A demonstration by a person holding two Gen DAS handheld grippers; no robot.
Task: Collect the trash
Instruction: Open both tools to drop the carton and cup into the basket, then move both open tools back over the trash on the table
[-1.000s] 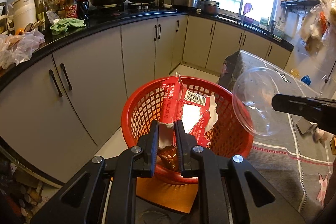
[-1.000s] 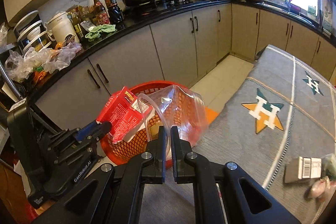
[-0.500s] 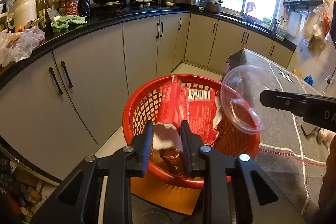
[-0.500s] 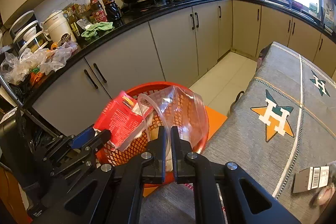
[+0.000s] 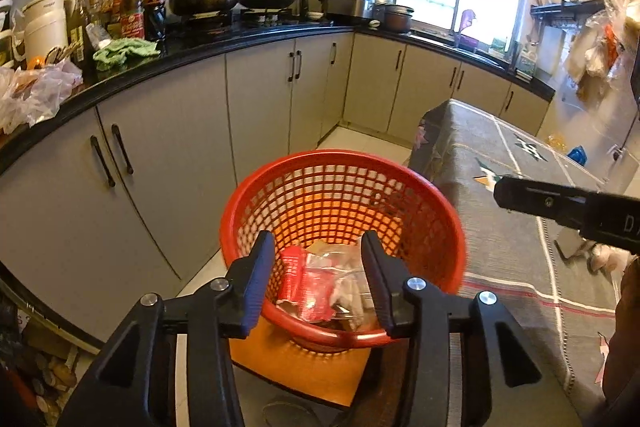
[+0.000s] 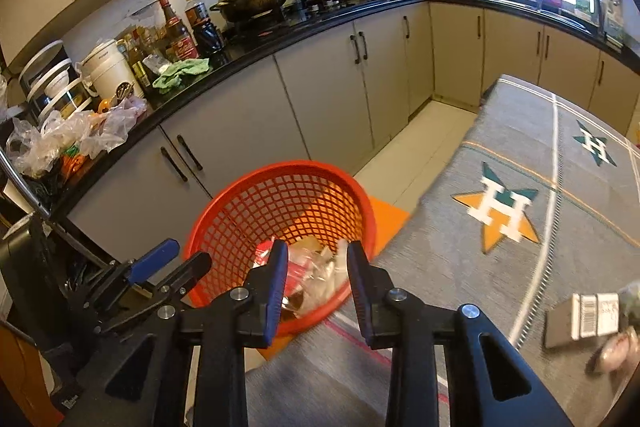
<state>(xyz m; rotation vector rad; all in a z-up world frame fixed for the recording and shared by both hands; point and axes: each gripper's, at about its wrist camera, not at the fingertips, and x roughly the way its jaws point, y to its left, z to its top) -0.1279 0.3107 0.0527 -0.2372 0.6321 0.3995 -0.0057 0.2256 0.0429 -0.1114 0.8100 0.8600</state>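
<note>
A red mesh basket [image 5: 344, 183] stands on an orange stool beside the table; it also shows in the right wrist view [image 6: 280, 187]. A red wrapper [image 5: 304, 283] and a clear plastic piece [image 5: 348, 279] lie in its bottom; the same trash shows in the right wrist view [image 6: 316, 271]. My left gripper [image 5: 318, 251] is open and empty above the basket's near rim. My right gripper [image 6: 316, 257] is open and empty over the basket's table side; it shows at the right in the left wrist view [image 5: 560, 205]. The left gripper shows at lower left in the right wrist view [image 6: 172, 263].
A table with a grey cloth [image 6: 520, 227] lies to the right of the basket. A small box with a barcode [image 6: 584, 317] and other trash lie at its near right. Grey cabinets [image 5: 160, 155] under a cluttered black counter run behind the basket.
Both grippers have opened. The red wrapper dropped from the left gripper and the clear plastic piece from the right gripper; both now lie in the basket.
</note>
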